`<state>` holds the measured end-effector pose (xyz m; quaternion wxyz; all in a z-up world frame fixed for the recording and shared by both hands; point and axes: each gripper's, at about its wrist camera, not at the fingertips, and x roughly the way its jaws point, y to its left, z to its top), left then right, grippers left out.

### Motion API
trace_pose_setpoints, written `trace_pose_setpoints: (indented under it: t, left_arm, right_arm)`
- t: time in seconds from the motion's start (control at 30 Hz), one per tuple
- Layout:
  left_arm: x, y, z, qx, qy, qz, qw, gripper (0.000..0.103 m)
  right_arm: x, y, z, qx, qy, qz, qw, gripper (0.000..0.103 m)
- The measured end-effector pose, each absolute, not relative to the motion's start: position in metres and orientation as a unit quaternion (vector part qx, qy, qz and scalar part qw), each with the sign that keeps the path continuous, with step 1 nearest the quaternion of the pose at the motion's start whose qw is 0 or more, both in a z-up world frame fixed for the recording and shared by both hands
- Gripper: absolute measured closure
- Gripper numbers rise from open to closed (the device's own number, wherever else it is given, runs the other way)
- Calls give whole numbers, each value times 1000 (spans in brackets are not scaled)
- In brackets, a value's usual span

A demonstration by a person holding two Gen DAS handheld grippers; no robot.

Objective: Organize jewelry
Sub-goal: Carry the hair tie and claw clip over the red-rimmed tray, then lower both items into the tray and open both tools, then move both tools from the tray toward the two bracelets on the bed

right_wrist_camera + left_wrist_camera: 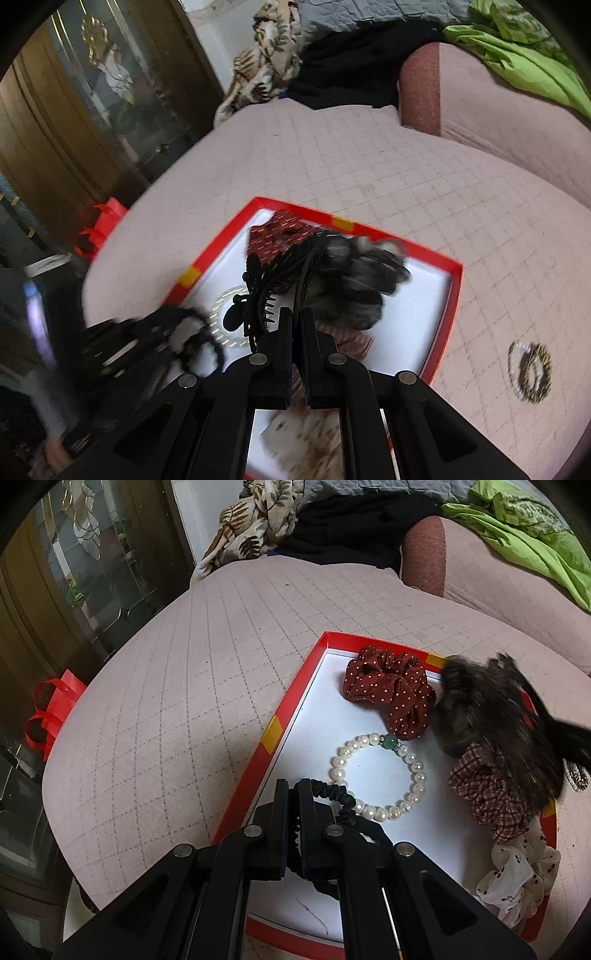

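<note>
A red tray with a white floor lies on a pink quilted cushion. In it are a dark red dotted scrunchie, a pearl bracelet, a plaid scrunchie and a white printed scrunchie. My left gripper is shut on a thin black hair tie at the tray's near left corner. My right gripper is shut on a black hair clip with a dark feathery bow and holds it above the tray; the bow is blurred in the left wrist view.
A beaded bracelet lies on the cushion right of the tray. Clothes and a green cloth are piled at the back. A red bag and a glass-fronted wooden cabinet stand to the left.
</note>
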<state>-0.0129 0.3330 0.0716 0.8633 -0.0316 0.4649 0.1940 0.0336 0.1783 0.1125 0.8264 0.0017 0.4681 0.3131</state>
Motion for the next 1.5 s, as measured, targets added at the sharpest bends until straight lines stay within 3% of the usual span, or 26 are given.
trace_pose_setpoints:
  t: [0.33, 0.57, 0.67, 0.73, 0.8, 1.2, 1.5]
  left_arm:
    - [-12, 328, 68, -25, 470, 197, 860, 98]
    - [-16, 327, 76, -28, 465, 199, 862, 97]
    - [-17, 323, 81, -27, 462, 198, 864, 93]
    - [-19, 320, 86, -28, 460, 198, 865, 85]
    - [-22, 316, 92, -32, 455, 198, 868, 72]
    - [-37, 268, 137, -18, 425, 175, 888, 61]
    - [-41, 193, 147, 10, 417, 119, 901, 61]
  right_arm:
    - [-16, 194, 67, -31, 517, 358, 777, 98]
    - [-17, 195, 62, -42, 499, 362, 786, 95]
    - [-19, 192, 64, -44, 495, 365, 787, 81]
    - [-23, 189, 69, -47, 487, 369, 790, 65]
    - [-29, 187, 76, -52, 475, 373, 795, 59]
    - [-52, 129, 109, -47, 441, 354, 823, 54]
    - [-52, 39, 104, 5, 466, 272, 842, 53]
